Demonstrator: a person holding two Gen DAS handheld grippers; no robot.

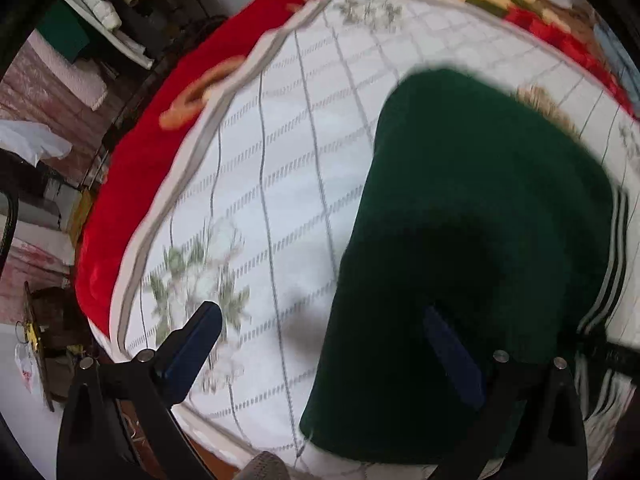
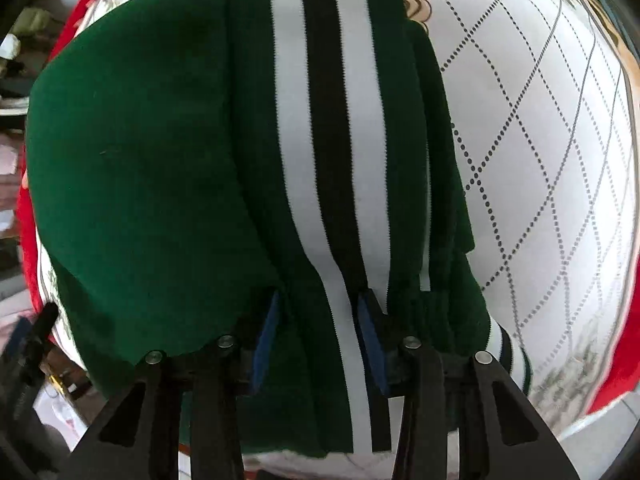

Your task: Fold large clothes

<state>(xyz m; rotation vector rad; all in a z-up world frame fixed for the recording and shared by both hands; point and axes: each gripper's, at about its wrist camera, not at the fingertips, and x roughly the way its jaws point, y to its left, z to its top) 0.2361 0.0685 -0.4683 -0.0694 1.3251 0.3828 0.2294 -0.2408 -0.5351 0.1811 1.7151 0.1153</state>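
A dark green garment (image 1: 472, 216) with white and black stripes lies folded on a white patterned bed cover (image 1: 272, 184). My left gripper (image 1: 320, 316) is open above the garment's left edge; one finger (image 1: 200, 340) is over the cover, the other finger (image 1: 448, 344) over the green cloth. In the right wrist view the garment (image 2: 152, 160) fills the frame, its stripe band (image 2: 332, 120) running down the middle. My right gripper (image 2: 320, 304) is shut on the garment at the striped band, with cloth bunched between the blue pads (image 2: 266, 340).
A red blanket (image 1: 132, 184) hangs off the bed's left side. Beyond it are shelves with clothes and clutter (image 1: 120, 8) and the floor. The white cover (image 2: 540, 160) extends to the garment's right. The other gripper's tip (image 2: 40, 328) shows at lower left.
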